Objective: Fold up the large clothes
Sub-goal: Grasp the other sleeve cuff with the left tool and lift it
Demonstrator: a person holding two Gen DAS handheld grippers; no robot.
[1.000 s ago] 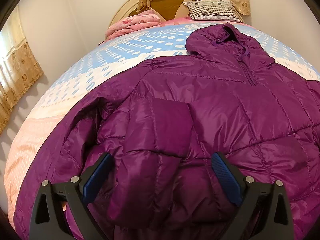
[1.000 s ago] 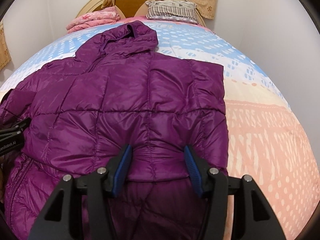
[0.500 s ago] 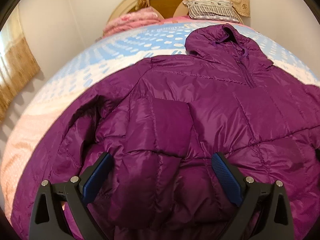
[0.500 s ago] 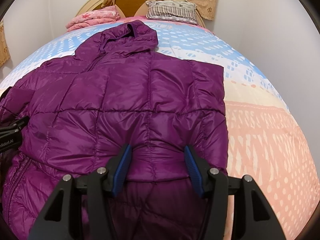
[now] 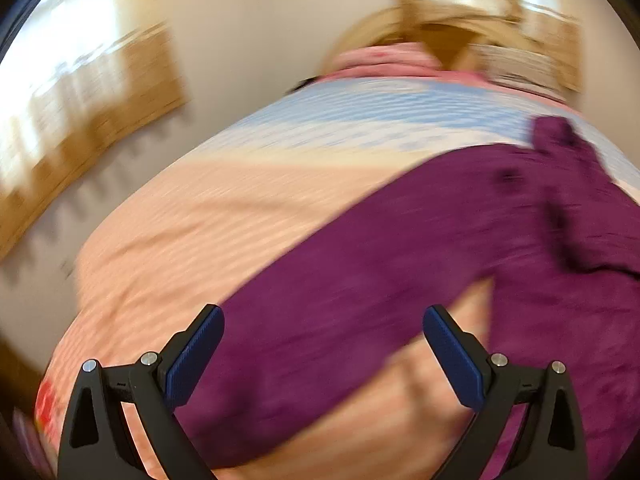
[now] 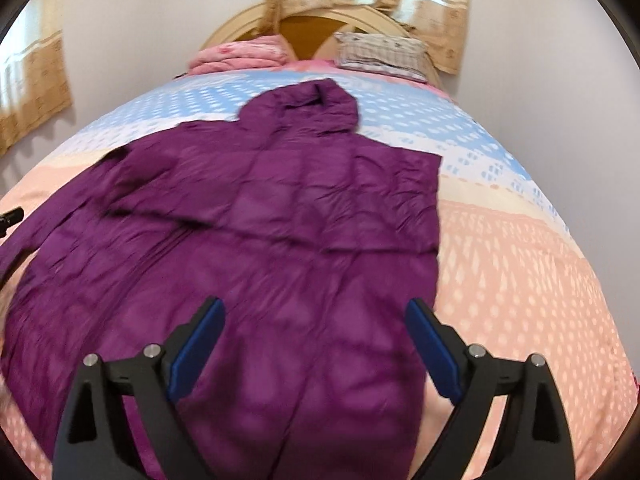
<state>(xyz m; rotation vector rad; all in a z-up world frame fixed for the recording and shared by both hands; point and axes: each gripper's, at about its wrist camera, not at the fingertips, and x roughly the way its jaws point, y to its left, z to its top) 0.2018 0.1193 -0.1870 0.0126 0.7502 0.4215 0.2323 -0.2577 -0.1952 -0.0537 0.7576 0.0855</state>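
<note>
right gripper [image 6: 314,344]: sitting at the bottom middle of its frame, jaws have just been opening and are now spread wide. The hem of the purple puffer jacket [image 6: 256,232] is showing between the blue pads but nothing's pressing on it anymore, so that grip is let go.

left gripper [image 5: 322,356]: also gaping wide at the bottom of its own frame, holding nothing. The whole view is smearing, way more than half a second ago, and it's now looking at the jacket's left sleeve [image 5: 360,264] lying stretched out toward the lower left.

jacket: lying flat in the middle of the bedspread [image 6: 520,280], right edge folded in straight, hood [image 6: 308,108] pointing to the upper centre.

far end: folded pink blanket [image 6: 240,54] and striped pillow [image 6: 380,54] are sitting by the headboard, untouched.

what it means: I'd guess the right side is done and the left sleeve is getting lined up for folding next.
</note>
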